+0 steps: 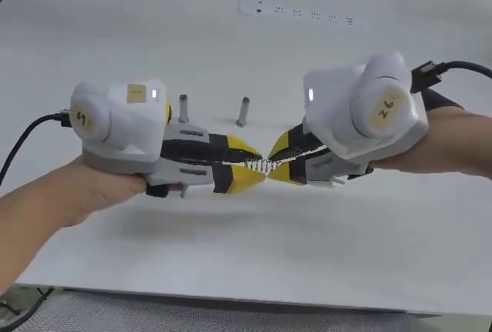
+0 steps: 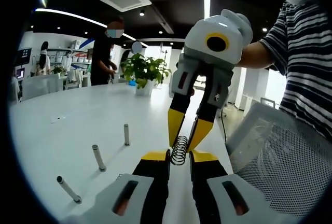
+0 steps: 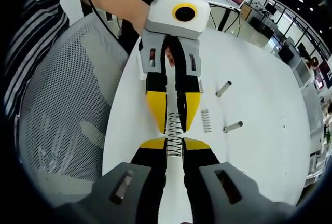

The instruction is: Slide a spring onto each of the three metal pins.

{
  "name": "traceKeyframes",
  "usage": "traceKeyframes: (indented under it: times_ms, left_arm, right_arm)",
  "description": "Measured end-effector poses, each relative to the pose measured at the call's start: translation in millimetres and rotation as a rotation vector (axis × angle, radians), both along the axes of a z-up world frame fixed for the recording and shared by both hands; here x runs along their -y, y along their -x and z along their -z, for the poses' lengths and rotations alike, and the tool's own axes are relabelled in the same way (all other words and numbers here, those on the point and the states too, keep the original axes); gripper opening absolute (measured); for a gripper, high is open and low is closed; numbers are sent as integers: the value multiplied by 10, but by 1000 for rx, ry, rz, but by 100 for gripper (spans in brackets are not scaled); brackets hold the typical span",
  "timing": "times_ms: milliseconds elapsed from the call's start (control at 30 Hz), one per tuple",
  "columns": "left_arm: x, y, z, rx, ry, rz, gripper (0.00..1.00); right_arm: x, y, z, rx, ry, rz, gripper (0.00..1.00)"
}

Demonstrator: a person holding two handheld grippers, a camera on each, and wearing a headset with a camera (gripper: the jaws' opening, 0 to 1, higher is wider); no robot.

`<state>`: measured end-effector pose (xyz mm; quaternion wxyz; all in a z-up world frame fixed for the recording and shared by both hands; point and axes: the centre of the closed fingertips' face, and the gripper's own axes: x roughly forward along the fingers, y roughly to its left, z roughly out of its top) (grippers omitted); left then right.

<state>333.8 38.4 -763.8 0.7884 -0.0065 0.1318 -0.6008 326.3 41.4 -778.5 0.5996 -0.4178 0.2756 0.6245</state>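
Note:
A small coil spring hangs in the air between my two grippers, which meet tip to tip above the white table. My left gripper is shut on one end of the spring and my right gripper is shut on the other end. In the left gripper view three metal pins stand upright on the table: one far, one in the middle and one near. Two of the pins stand just behind the grippers, both bare.
Two loose springs lie on the table near the pins. A white power strip lies at the far side. A mesh chair stands beside the table's front edge. A person and a potted plant are far off.

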Motion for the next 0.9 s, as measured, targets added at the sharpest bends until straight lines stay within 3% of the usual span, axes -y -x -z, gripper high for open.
traceKeyframes:
  times_ms: [367, 533, 900]
  left_arm:
    - [3, 22, 1, -4, -2, 12, 9]
    - [25, 27, -2, 13, -18, 9, 8]
    - [33, 69, -11, 2, -18, 24, 7]
  right_arm:
    - [4, 23, 1, 0, -2, -6, 12]
    - [20, 17, 3, 4, -3, -1, 12]
    - [28, 50, -4, -17, -31, 20, 13]
